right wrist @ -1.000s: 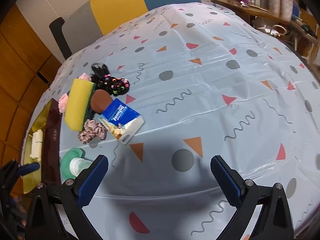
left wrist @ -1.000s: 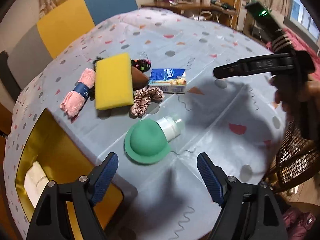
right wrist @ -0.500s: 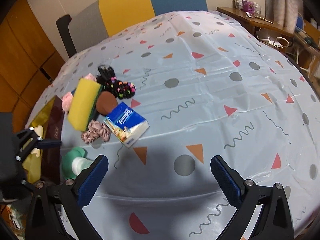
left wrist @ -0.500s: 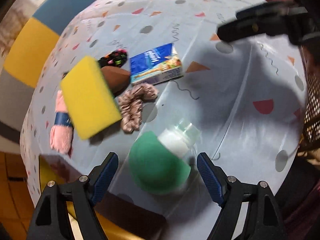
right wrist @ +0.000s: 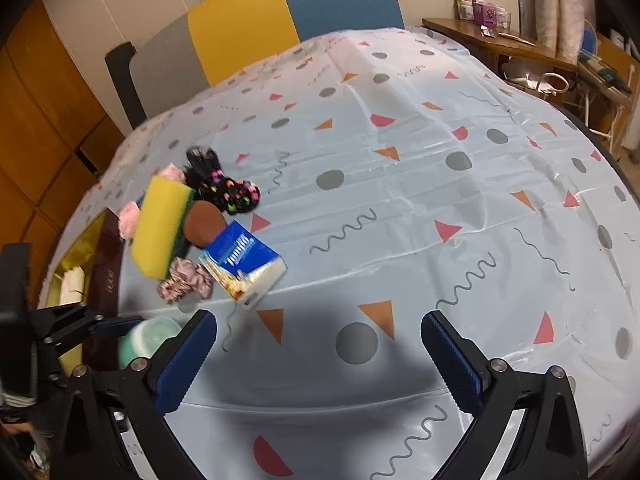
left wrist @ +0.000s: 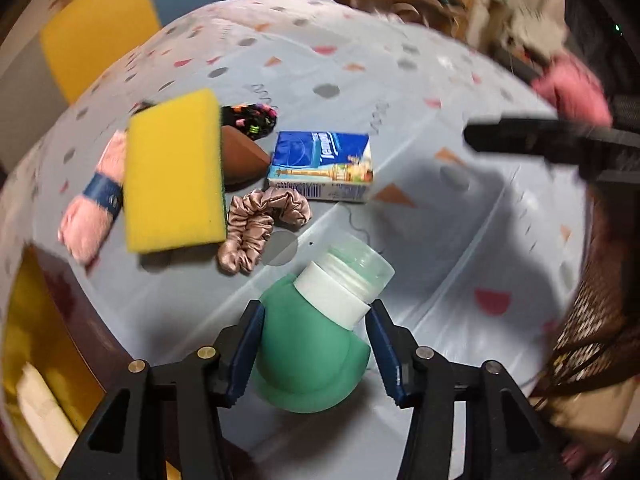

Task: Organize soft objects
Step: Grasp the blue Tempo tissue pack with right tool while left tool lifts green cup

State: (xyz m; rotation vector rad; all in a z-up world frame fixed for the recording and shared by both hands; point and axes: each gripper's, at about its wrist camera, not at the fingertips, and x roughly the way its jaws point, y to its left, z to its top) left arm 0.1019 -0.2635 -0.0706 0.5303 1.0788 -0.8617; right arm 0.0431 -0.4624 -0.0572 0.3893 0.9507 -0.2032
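A green soft bottle (left wrist: pixel 308 356) with a white collar and a clear cap lies on the patterned tablecloth (left wrist: pixel 440 240). My left gripper (left wrist: pixel 314 312) straddles it. The jaws are closing, and the blue pads touch its body and collar on both sides. Behind it lie a pink satin scrunchie (left wrist: pixel 260 220), a yellow sponge (left wrist: pixel 174 172), a pink rolled cloth (left wrist: pixel 94 204), a brown makeup sponge (left wrist: pixel 240 156), a black dotted scrunchie (left wrist: pixel 250 118) and a blue tissue pack (left wrist: pixel 322 166). My right gripper (right wrist: pixel 316 324) hovers open over bare cloth with nothing between its fingers.
A dark box with a yellow lining (left wrist: pixel 32 320) sits at the table's left edge, holding a pale object. A wicker basket (left wrist: pixel 592 320) stands off the right side. A chair (right wrist: pixel 280 28) in grey, yellow and blue is at the far side.
My left gripper has come down over the green bottle and its jaws have narrowed from wide open onto its sides. The right gripper has stayed put and open.
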